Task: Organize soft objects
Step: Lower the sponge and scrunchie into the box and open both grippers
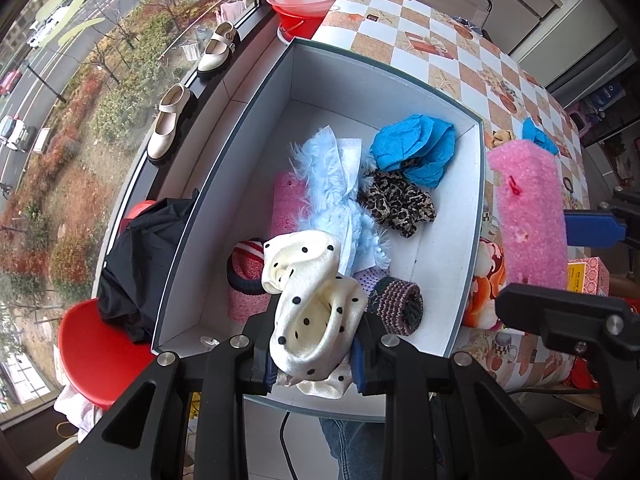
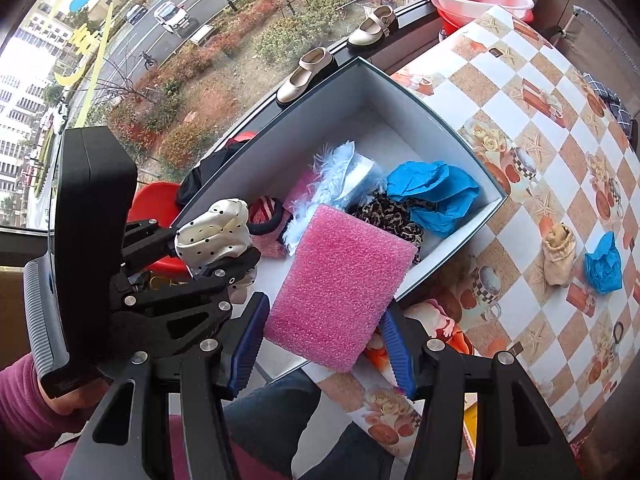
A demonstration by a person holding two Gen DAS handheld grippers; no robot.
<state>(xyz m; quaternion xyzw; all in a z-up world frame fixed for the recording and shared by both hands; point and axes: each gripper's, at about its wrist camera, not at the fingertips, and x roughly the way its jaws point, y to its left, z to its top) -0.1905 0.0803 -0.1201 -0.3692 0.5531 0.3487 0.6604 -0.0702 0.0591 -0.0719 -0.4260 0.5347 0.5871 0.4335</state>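
Holding a dotted cloth (image 1: 316,320) pinched in the left gripper (image 1: 316,364), hanging over the near end of the box (image 1: 476,216). Right gripper (image 2: 320,328) is clamping a pink foam block (image 2: 340,280), its far end tilting over the box's near corner.

Box is already holding a blue fluffy piece (image 1: 336,184), leopard cloth (image 1: 396,200), blue covers (image 1: 416,148), knit cuffs (image 1: 396,304), and more foam (image 1: 288,200).

A tan pouch (image 2: 558,256) and another blue cover (image 2: 604,262) are lying out on the table (image 2: 520,80), well apart from the box.

Judging the step as dropping both loads in. Best lowering each past the rim before releasing, aiming for bare floor at the far end, so nothing is catching on the wall or spilling.
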